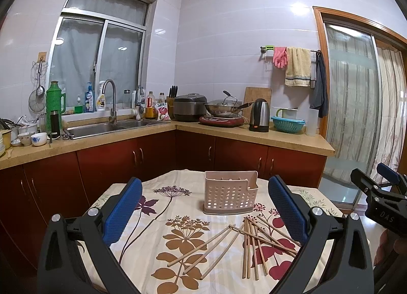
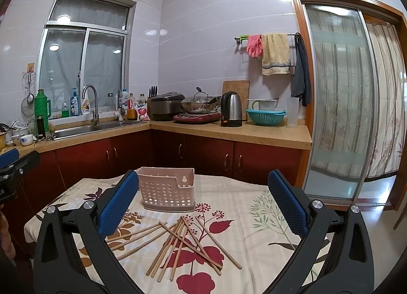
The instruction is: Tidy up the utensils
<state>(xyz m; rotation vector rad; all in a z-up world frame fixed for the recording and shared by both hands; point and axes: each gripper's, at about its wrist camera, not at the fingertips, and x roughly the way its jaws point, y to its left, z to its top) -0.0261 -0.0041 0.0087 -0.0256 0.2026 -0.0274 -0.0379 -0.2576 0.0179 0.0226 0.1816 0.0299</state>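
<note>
Several wooden chopsticks (image 1: 250,243) lie scattered on a small table with a floral cloth (image 1: 157,217). Behind them stands a pink perforated utensil holder (image 1: 230,193), upright; nothing sticks up above its rim. My left gripper (image 1: 204,187) is open and empty, held above the near part of the table. In the right wrist view the chopsticks (image 2: 183,243) and the holder (image 2: 168,192) show too, on the cloth (image 2: 254,217). My right gripper (image 2: 203,182) is open and empty above the table. The right gripper also shows at the right edge of the left wrist view (image 1: 381,192).
A kitchen counter (image 1: 254,136) with red cabinets runs behind the table, carrying a sink (image 1: 101,127), a rice cooker (image 1: 189,107), a wok, a kettle (image 1: 259,116) and a teal colander. A glass sliding door (image 2: 338,103) is on the right. The left gripper shows at the left edge of the right wrist view (image 2: 12,166).
</note>
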